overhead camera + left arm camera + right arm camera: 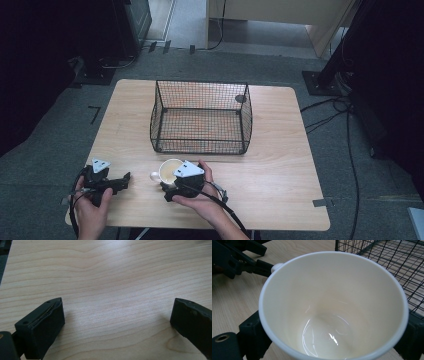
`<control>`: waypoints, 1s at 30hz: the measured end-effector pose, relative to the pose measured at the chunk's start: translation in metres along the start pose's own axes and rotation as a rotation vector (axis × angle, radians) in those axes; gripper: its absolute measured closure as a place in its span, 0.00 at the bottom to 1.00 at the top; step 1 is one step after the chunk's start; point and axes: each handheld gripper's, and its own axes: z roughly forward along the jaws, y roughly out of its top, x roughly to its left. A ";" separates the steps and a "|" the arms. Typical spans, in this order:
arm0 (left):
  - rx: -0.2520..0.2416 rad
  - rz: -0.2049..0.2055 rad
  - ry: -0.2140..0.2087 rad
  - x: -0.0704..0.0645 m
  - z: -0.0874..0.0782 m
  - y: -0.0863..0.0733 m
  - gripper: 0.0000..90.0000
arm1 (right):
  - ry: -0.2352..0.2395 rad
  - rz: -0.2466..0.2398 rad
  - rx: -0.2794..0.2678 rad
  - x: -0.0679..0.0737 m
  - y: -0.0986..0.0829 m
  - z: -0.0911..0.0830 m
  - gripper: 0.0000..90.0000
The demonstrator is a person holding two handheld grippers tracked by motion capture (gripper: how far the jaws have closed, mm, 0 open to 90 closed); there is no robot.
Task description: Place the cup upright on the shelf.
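Note:
A white mug [167,170] stands upright and empty on the wooden table [280,165], just in front of the black wire basket [201,117]. My right gripper [169,181] is shut on the mug. In the right gripper view the mug [332,305] sits between the two jaws, which press on its left and right sides, and its handle points away. My left gripper [124,179] rests low near the table's front left corner, held in a hand. It is open [117,307], with only bare wood between its jaws.
The basket [387,260] is empty and open at the top, close behind the mug. My left gripper [237,257] lies just left of the mug. Cables run over the floor to the right of the table.

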 end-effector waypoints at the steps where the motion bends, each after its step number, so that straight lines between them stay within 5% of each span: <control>1: 0.000 0.000 0.000 0.000 0.000 0.000 0.00 | -0.002 -0.006 -0.001 0.000 0.000 0.000 0.09; 15: 0.000 0.000 0.000 0.000 0.000 0.000 0.00 | 0.011 -0.040 -0.025 0.002 0.002 -0.005 0.10; 30: 0.000 0.000 0.000 0.000 0.000 0.000 0.00 | 0.013 -0.061 -0.063 0.000 0.025 -0.024 0.10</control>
